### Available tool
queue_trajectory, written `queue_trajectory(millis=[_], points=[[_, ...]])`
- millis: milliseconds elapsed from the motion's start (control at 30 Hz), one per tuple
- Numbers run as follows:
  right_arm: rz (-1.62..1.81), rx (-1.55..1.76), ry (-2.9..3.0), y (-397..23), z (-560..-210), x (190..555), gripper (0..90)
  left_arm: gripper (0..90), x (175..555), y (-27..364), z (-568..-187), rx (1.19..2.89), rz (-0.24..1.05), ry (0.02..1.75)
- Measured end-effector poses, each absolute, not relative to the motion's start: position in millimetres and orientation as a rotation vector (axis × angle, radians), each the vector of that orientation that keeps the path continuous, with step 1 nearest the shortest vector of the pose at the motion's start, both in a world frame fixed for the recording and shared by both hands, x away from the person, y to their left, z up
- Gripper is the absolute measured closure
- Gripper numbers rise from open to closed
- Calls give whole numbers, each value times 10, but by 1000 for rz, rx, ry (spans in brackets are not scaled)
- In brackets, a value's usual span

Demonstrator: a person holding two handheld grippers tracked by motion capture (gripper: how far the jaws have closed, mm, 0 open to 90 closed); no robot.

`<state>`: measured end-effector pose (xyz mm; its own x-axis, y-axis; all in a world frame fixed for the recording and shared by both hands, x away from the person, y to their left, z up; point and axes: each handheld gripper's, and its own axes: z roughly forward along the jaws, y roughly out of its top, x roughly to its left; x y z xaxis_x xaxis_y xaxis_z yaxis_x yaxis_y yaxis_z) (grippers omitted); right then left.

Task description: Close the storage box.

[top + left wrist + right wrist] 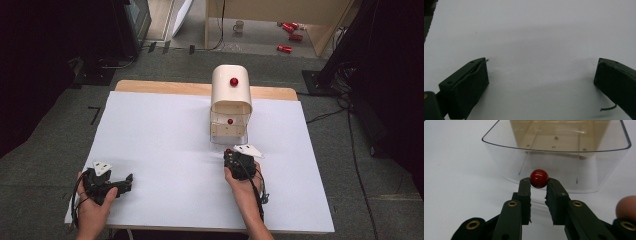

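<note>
In the right gripper view, the right gripper (539,185) is clenched on a small red knob (539,178), which sits at centre frame pinched between the very tips of the two jaws. The knob belongs to a clear drawer (556,157) drawn out of a cream cabinet (230,90). In the high view the cabinet stands just above the middle of the frame, and the drawer projects from its foot toward the bottom of the picture. Its long axis seems to run along that same up-and-down line, though the reflections in the plastic make its full depth hard to judge.

The step in hand looks like sliding the drawer by its knob. To do it well, the pull or push should run straight along that axis, level with the white table (165,150), since a tip-only grip on a round, glossy ball will likely slip if the hand twists or lifts.

The left gripper (107,182) rests at the lower left of the high view, released, its jaws spread wide over bare table.
</note>
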<state>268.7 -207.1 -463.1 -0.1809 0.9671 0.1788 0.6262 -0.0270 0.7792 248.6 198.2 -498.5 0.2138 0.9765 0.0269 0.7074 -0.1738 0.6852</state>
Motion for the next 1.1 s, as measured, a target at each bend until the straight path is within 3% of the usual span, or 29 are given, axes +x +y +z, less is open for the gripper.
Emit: queue_trajectory(millis=[1100], points=[[1027,1673,1808,-2051,-4646,3169,753,0,2487,1983,-4984,1951,645,1552]])
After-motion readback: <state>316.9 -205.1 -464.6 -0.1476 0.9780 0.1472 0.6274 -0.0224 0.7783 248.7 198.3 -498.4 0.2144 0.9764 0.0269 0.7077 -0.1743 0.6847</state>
